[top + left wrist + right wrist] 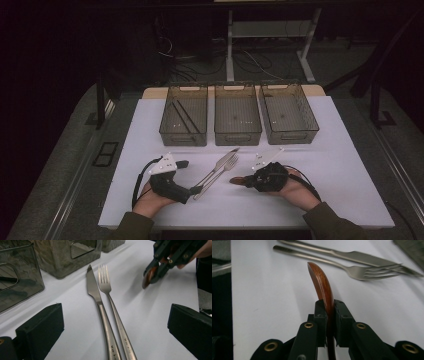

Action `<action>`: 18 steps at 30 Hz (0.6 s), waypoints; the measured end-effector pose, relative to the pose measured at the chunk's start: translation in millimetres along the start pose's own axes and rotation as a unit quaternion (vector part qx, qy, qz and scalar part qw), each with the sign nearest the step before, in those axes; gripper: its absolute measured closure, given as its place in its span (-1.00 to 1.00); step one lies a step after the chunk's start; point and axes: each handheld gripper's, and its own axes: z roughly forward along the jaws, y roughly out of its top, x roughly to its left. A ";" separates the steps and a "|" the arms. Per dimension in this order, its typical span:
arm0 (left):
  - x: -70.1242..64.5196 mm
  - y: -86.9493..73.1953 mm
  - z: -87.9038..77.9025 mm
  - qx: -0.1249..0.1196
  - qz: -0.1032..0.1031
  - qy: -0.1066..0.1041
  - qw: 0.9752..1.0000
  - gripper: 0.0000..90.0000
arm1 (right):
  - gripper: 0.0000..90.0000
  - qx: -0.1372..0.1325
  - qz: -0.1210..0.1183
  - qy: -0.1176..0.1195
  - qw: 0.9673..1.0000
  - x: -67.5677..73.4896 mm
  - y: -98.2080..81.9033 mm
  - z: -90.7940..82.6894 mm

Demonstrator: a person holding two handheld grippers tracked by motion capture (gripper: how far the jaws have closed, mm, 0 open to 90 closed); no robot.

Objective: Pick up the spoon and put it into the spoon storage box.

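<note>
The right tongs [329, 307] pinch a light, stiff, smooth wooden spoon [320, 281] edgewise near its bowl, while the left tongs [115, 325] gape wide before 2 slippery steel pieces.

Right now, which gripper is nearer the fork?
Left. The left gripper sits at the fork handle's end, jaws open; the right gripper, clamping a wooden piece, is slightly farther off.

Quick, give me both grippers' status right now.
Left gripper: open, holding nothing.
Right gripper: closed on the wooden spoon.
</note>
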 end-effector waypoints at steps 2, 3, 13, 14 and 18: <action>0.6 -0.3 0.1 0.004 0.001 0.001 1.000 -1.00 | 0.79 -0.004 0.011 -0.006 1.000 -2.8 1.1 -2.6; 0.7 -0.3 0.0 0.004 0.001 0.001 1.000 -1.00 | 0.79 -0.007 0.019 -0.008 1.000 -3.6 1.6 -3.7; -0.6 -0.3 -0.3 0.004 0.002 0.002 1.000 -1.00 | 0.79 -0.038 0.061 -0.033 0.997 -19.0 7.3 -19.1; -0.6 -0.3 -0.2 0.004 0.001 0.002 1.000 -1.00 | 0.79 -0.041 0.063 -0.034 0.997 -20.9 8.1 -20.8; -0.3 -0.2 0.0 0.003 0.002 0.003 1.000 -1.00 | 0.79 -0.054 0.077 -0.041 0.995 -27.3 12.3 -25.6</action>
